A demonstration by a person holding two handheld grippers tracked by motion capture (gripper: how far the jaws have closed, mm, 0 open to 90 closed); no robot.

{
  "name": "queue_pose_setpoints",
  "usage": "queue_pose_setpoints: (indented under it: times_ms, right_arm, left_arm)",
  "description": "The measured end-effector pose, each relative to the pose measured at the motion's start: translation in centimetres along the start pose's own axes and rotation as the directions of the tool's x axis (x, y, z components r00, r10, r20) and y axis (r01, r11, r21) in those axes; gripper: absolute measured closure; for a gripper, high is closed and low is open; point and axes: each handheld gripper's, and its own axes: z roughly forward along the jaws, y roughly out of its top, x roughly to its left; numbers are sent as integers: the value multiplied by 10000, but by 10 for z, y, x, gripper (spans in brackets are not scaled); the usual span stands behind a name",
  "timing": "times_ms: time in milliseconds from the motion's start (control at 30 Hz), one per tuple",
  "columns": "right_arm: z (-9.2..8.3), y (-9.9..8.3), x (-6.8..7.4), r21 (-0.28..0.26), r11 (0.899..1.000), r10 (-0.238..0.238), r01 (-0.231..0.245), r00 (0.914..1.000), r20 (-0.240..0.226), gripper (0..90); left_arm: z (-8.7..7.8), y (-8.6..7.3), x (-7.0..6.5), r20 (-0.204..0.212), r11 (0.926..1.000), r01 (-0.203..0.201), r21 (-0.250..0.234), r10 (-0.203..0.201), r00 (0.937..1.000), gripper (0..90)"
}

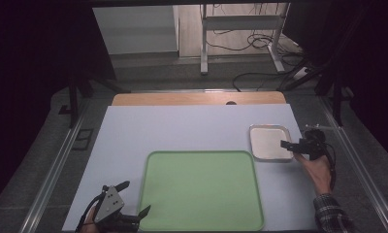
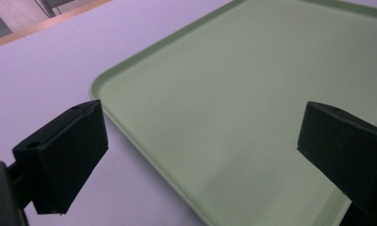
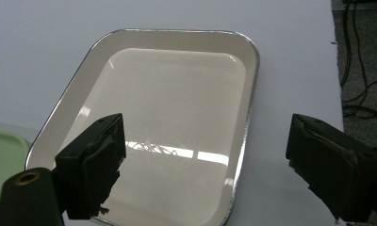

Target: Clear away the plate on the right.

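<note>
We are holding our right gripper (image 1: 290,146) wide open over the near right edge of the metal tray (image 1: 268,141), gripping nothing. Our left gripper (image 1: 135,197) is hanging wide open and empty beside the green tray (image 1: 202,191) on the bench (image 1: 182,128).

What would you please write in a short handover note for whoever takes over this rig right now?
Left gripper: open, holding nothing, at the near left corner of the green tray, its fingers astride the tray's rim.
Right gripper: open, holding nothing, over the near right edge of the small metal tray.
Things: both trays are empty and lie flat on the pale mat, the metal tray just beyond the green tray's far right corner.
Done: nothing gripped or moved.
Left: probably grip the metal tray; the right gripper is nearest.
</note>
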Motion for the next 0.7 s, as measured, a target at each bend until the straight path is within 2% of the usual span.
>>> queue_pose_setpoints:
  times_ms: [33, 100, 167, 200, 267, 400, 500, 633, 700]
  right_arm:
    - [0, 1, -4, 44, 9998, 202, -202, 9998, 52, 166]
    - [0, 2, -6, 30, 9996, 293, -293, 9995, 83, 192]
    - [1, 3, -10, 109, 9988, 468, -470, 9988, 137, 261]
    - [1, 3, -10, 109, 9988, 468, -470, 9988, 137, 261]
    - [4, 5, -13, 329, 9980, 526, -531, 9985, 143, 344]
    - [9, 6, -14, 641, 9965, 519, -537, 9982, 284, 405]
    - [16, 8, -15, 970, 9919, 771, -816, 9958, 490, 496]
    - [19, 10, -17, 1018, 9910, 818, -865, 9954, 490, 561]
    - [23, 12, -21, 1061, 9888, 996, -1046, 9937, 521, 630]
  left_arm:
    - [0, 0, 0, -2, 10000, 7, -7, -7, 10000, 22]
    - [0, 0, 0, -3, 10000, 1, -3, -1, 10000, 22]
    - [0, 0, -1, -6, 10000, -18, 5, 18, 10000, 22]
    - [0, 0, -1, -7, 10000, -29, 15, 29, 10000, 22]
    - [1, 0, -1, -7, 10000, -32, 26, 32, 10000, 22]
    - [1, 0, -1, -5, 10000, -39, 27, 39, 10000, 22]
    - [1, 0, -1, -7, 10000, -66, 55, 66, 10000, 23]
    - [1, 0, -1, -13, 9999, -82, 63, 82, 10000, 23]
    - [1, 0, -1, -15, 9999, -83, 63, 83, 10000, 22]
